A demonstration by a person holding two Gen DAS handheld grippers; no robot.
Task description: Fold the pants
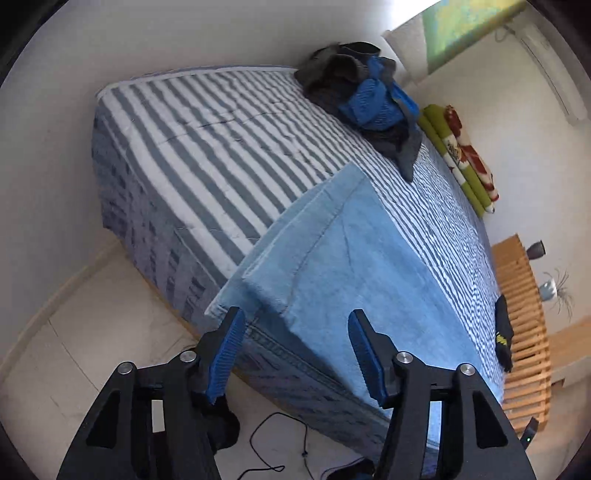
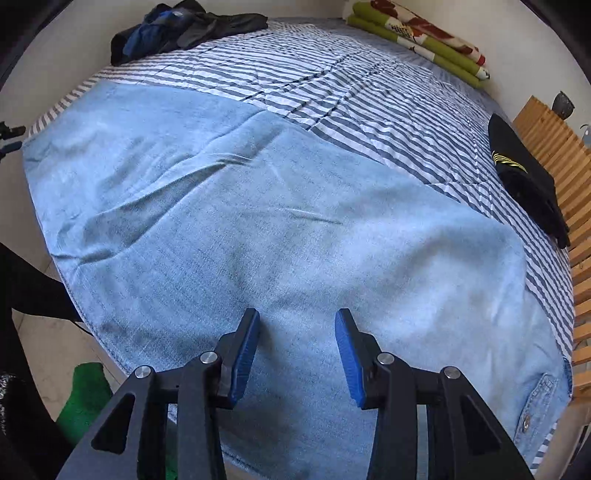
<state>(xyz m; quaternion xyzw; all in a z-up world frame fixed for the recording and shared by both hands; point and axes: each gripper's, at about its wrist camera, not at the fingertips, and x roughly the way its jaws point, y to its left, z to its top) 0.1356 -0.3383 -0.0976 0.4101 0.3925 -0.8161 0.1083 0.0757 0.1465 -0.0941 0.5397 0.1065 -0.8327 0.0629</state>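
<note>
Striped bedspread (image 2: 369,96); dark clothes heap (image 1: 364,99) far corner; green blanket (image 2: 417,33) by wall.

Pale, faded blue denim pants (image 2: 280,236) lie on a bedcover (image 2: 332,85) striped grey-blue and white. Beyond the pants on the cover: a heap of black, grey and bright blue clothes (image 1: 369,96), a lime-green blanket (image 2: 417,37) with red and cream flowers, and a black garment (image 2: 524,177) with yellow marks.
</note>
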